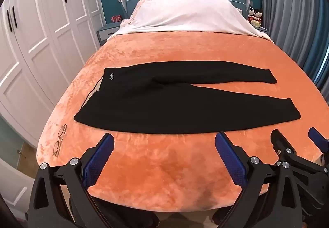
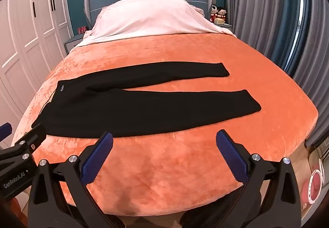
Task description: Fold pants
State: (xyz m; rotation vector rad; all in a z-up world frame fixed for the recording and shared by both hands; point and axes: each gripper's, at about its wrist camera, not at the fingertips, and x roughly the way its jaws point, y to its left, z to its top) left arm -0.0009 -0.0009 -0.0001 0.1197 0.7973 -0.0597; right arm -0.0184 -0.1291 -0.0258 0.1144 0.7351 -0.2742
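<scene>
Pants (image 1: 164, 102): flat, unfolded on our orange blanket (image 1: 164, 166); no fold begun. Left gripper (image 1: 164, 145), right gripper (image 2: 164, 143): jaws wide, empty. Every fold remains.

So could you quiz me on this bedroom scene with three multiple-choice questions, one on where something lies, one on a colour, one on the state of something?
1. Where do the glasses lie?
A. on the white pillow
B. on the orange blanket, near the waistband end of the pants
C. on the floor

2. What colour are the pants?
A. black
B. grey
C. blue

3. How do the pants lie now?
A. rolled into a ball
B. folded in half
C. spread flat, both legs apart

Answers:
1 B: the glasses rest on the orange blanket, just clear of the waistband corner.
2 A: the cloth is black from waistband to cuffs.
3 C: both legs stretch out flat with blanket showing between them. The left gripper and right gripper are open and apart from them.
</scene>
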